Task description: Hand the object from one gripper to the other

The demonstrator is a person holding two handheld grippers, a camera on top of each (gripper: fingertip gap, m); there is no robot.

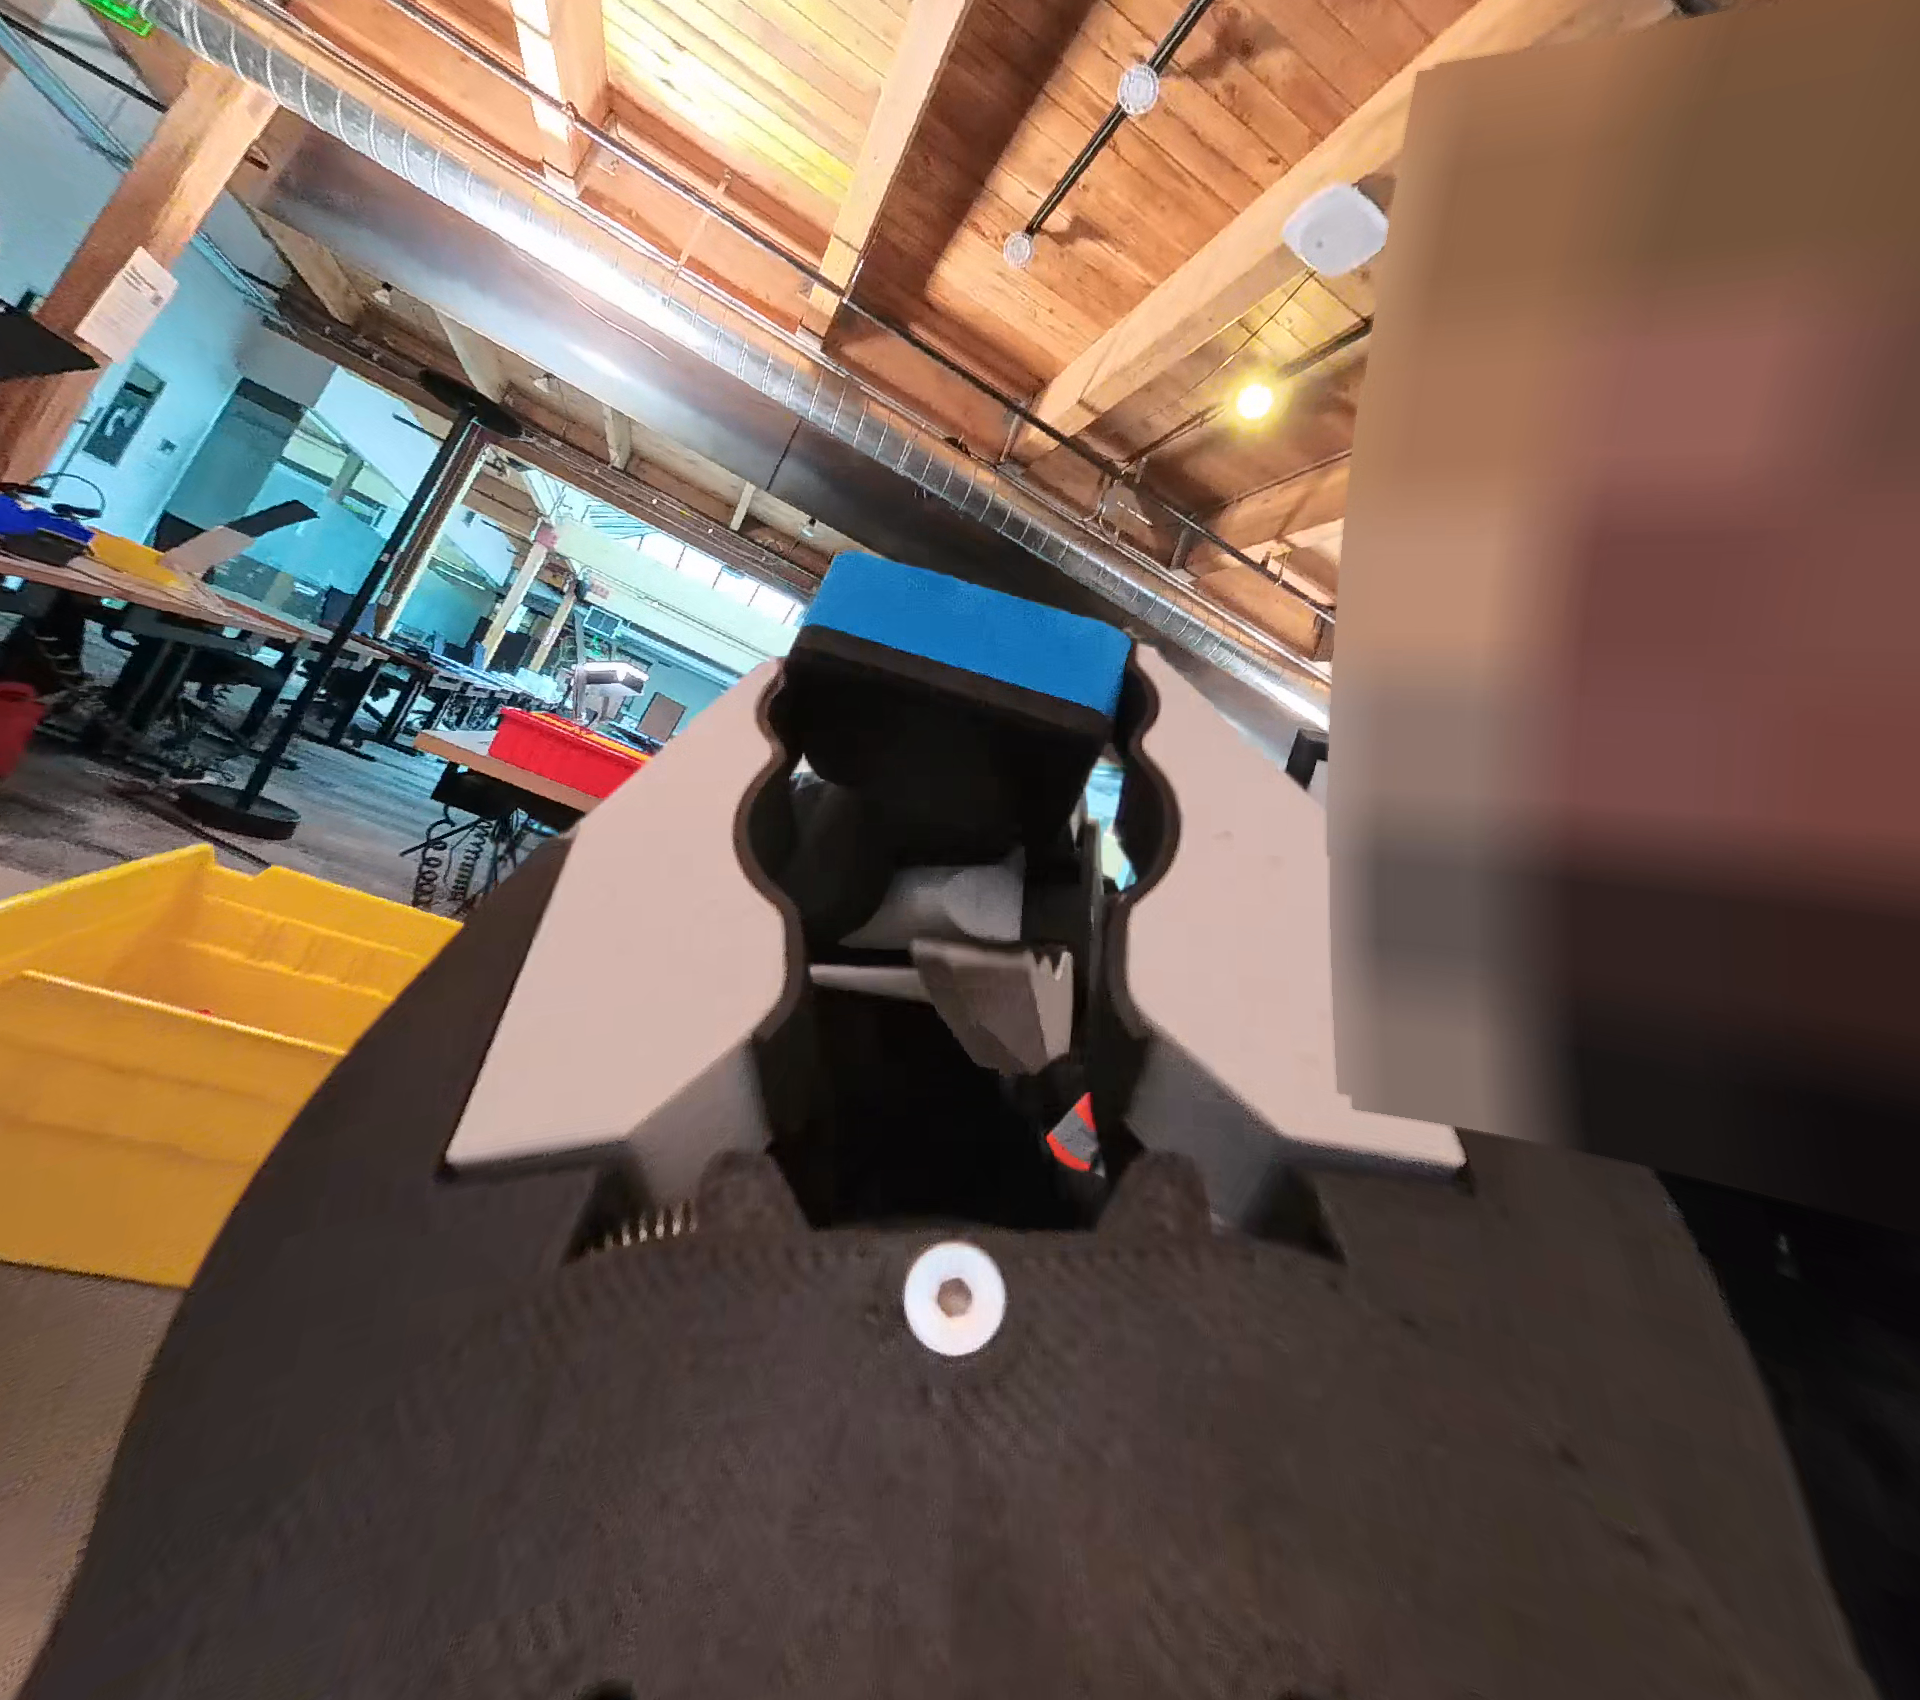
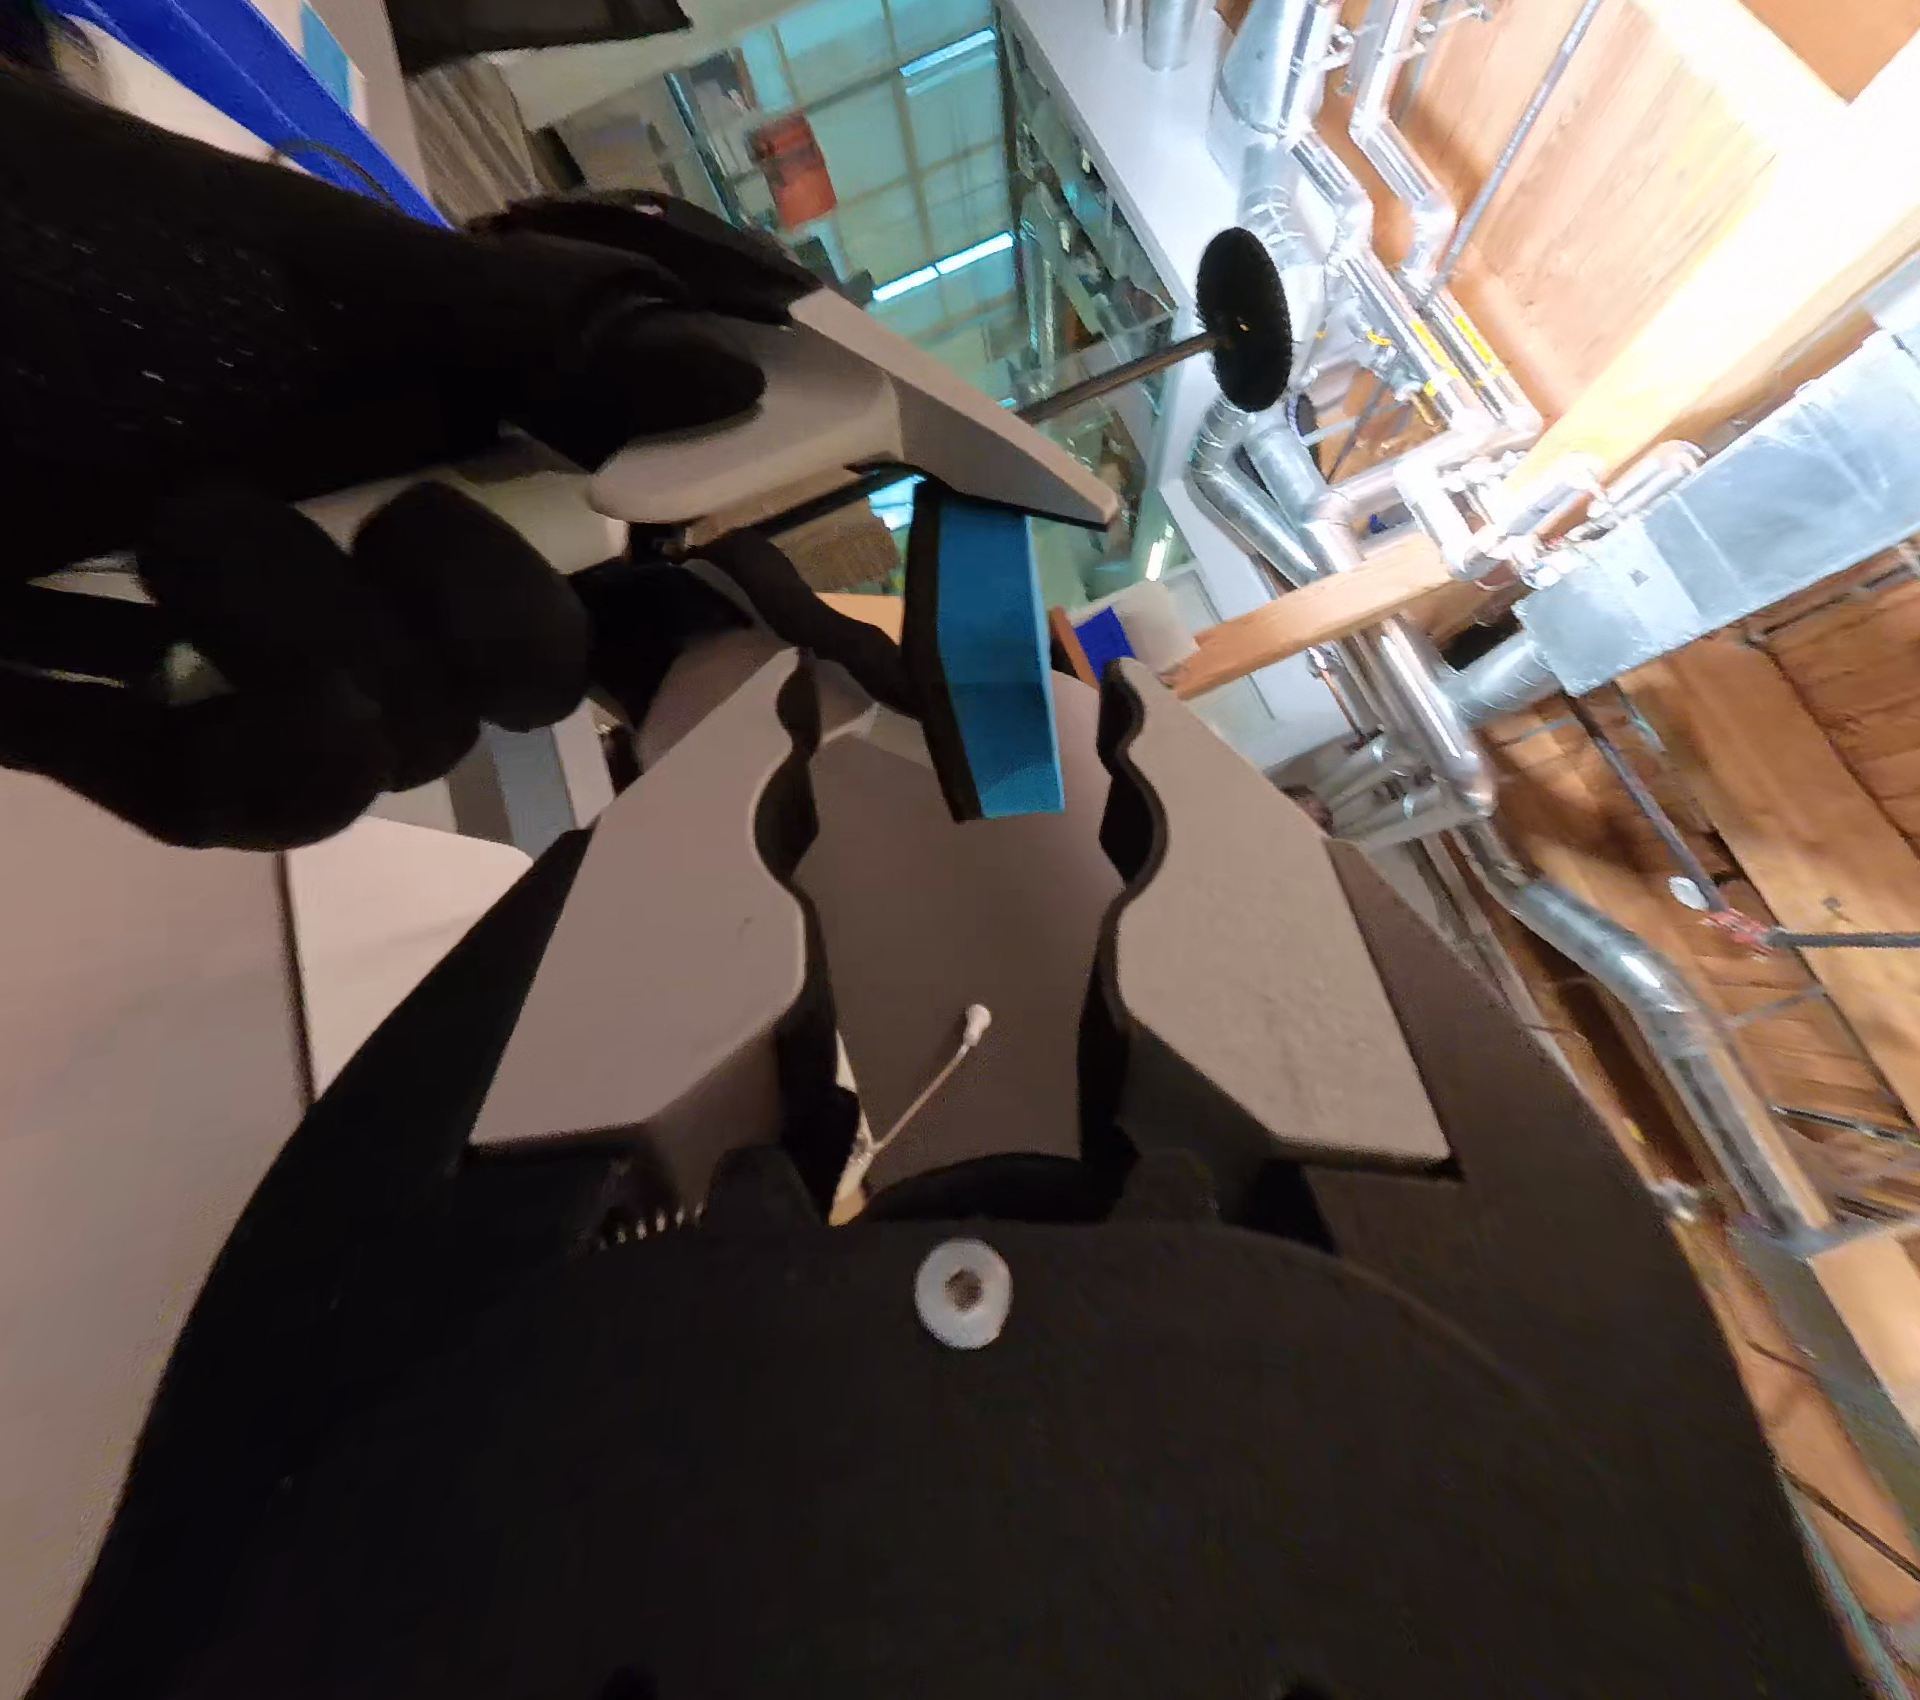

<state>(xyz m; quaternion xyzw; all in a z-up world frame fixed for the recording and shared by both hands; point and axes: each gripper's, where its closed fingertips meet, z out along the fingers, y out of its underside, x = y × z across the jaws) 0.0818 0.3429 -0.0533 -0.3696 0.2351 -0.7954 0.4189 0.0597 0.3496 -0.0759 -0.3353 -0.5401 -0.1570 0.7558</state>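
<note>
Left wrist view: left gripper (image 1: 961, 694) tilted ceilingward, clamping blue-black foam block (image 1: 966, 642); right gripper (image 2: 951, 715) jaws apart around block's end, gloved hand (image 2: 260, 507) steadying.

My left gripper (image 1: 956, 694) covers the lower part of the blue-topped pad (image 1: 966, 642). The yellow bin (image 1: 156, 1027) runs off the frame's left edge. In my right wrist view, my gloved hand (image 2: 260, 507) is cropped at left.
</note>
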